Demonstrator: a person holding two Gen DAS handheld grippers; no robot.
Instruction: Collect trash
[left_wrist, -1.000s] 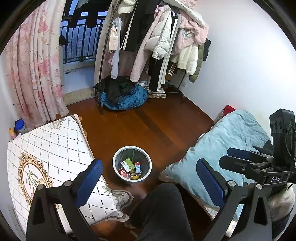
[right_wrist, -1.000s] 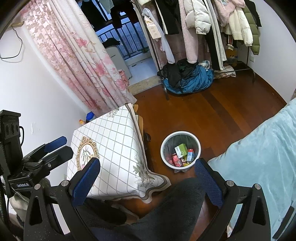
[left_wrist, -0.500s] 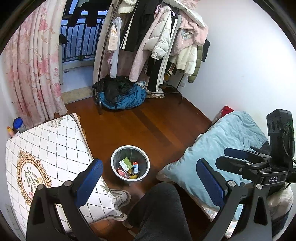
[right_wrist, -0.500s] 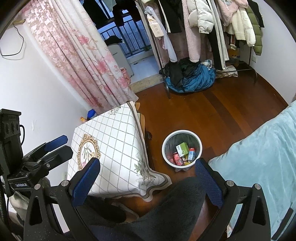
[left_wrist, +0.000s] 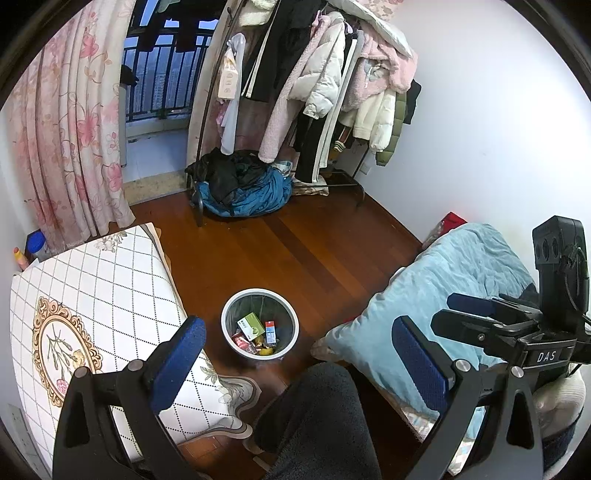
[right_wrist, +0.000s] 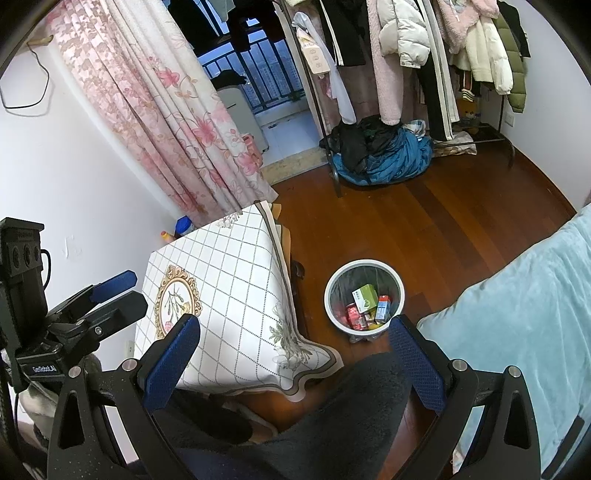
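Fingers of left gripper (left_wrist: 297, 341) and right gripper (right_wrist: 293, 338) spread apart, gripping nothing, both above white trash bin (left_wrist: 229, 338) on wood floor (left_wrist: 314, 251). Bin holds green box (left_wrist: 251, 325), cartons. Checked tablecloth (left_wrist: 92, 295) beside bin, blue blanket (left_wrist: 454, 280) opposite side.

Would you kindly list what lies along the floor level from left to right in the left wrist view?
Table with the checked cloth → trash bin → blue bed cover → right gripper.

"DAS" is printed on the right claw (left_wrist: 476, 317) (white letters on black).
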